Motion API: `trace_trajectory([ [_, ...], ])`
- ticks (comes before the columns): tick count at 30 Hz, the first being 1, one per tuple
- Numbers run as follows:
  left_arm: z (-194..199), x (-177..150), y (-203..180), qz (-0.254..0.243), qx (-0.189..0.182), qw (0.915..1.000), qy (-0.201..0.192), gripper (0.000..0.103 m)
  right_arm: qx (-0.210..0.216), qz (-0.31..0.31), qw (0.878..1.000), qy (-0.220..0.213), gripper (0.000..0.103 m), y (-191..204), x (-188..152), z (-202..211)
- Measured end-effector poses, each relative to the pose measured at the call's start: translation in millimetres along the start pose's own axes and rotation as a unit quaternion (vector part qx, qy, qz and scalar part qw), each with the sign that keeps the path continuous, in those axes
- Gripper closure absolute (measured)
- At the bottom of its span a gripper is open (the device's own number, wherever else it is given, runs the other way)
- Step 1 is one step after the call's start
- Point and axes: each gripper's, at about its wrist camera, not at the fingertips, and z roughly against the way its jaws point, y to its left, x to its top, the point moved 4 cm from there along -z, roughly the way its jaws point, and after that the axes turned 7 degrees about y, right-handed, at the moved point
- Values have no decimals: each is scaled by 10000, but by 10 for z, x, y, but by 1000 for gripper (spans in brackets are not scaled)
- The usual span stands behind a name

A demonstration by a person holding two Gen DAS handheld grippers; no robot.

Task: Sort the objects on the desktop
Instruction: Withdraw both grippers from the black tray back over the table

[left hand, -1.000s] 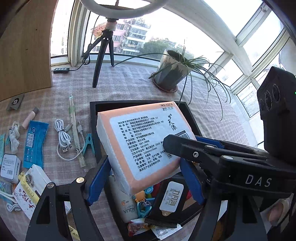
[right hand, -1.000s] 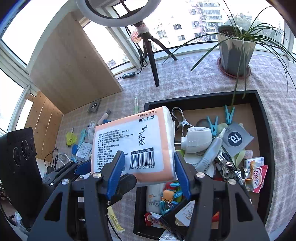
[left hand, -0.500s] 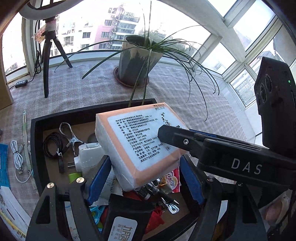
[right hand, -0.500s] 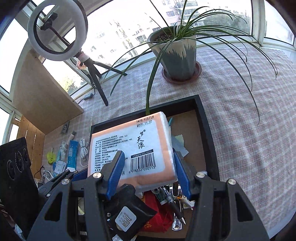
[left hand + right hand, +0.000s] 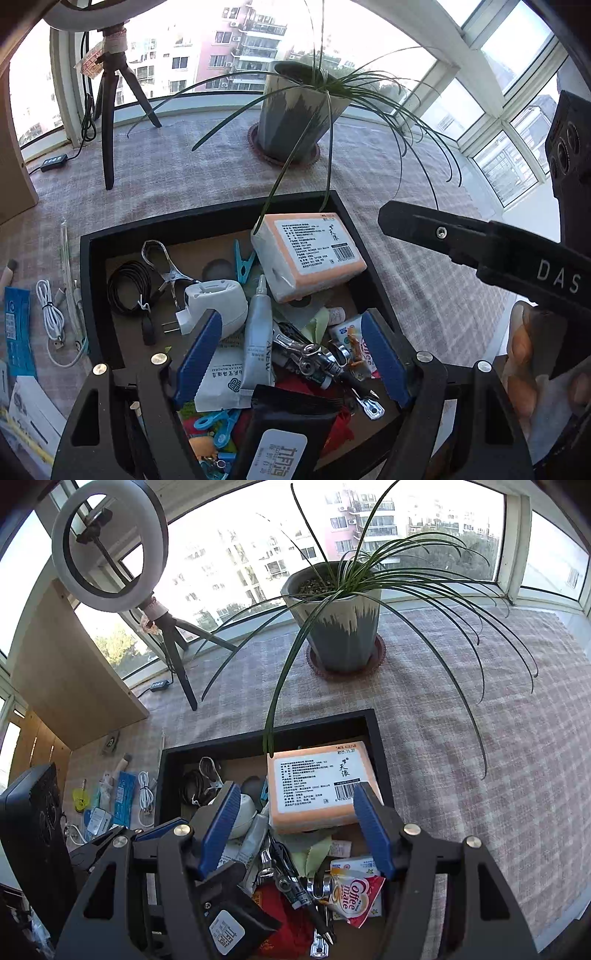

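An orange-and-white tissue pack (image 5: 310,254) (image 5: 317,786) lies label up in the far right corner of the black tray (image 5: 184,221) (image 5: 258,738), on top of other clutter. My left gripper (image 5: 291,354) hovers over the tray's near half. Its jaws are opening, with nothing between the blue pads (image 5: 199,354). My right gripper (image 5: 297,823) hangs just short of the pack, its jaws also opening and off the pack. Its black finger (image 5: 480,251) crosses the right side of the left wrist view.
The tray holds a white plug adapter (image 5: 218,302), a grey tube (image 5: 258,332), a black cable (image 5: 127,288) and a Coffee mate sachet (image 5: 354,890). A potted plant (image 5: 343,627) and a ring-light tripod (image 5: 107,542) stand behind. A white cable (image 5: 51,317) lies left of the tray.
The tissue pack was held up between both grippers and carried rightward over the tray. Now it lies in the tray's far right corner, and both pairs of jaws are off it.
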Motion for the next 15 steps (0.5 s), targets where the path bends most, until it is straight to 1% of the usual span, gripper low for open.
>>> trace_trajectory([
  [5, 386, -213, 334, 39, 82, 9997, -218, 27, 237, 244, 9994, 62, 40, 332, -109, 38],
  [6, 454, -270, 409, 18, 145, 9996, -252, 27, 269, 330, 9991, 80, 40, 416, -129, 41],
  [8, 590, -391, 585, -15, 362, 9988, -331, 27, 356, 522, 9979, 123, 40, 592, -181, 35],
  [10, 734, -521, 791, -22, 673, 9968, -438, 27, 446, 765, 9958, 211, 40, 805, -243, -4],
  [12, 857, -679, 1032, 33, 922, 9947, -465, 27, 531, 1039, 9927, 319, 40, 1038, -337, -55],
  [15, 1040, -939, 1445, 290, 1007, 9935, -451, 27, 635, 1519, 9850, 508, 40, 1411, -512, -164],
])
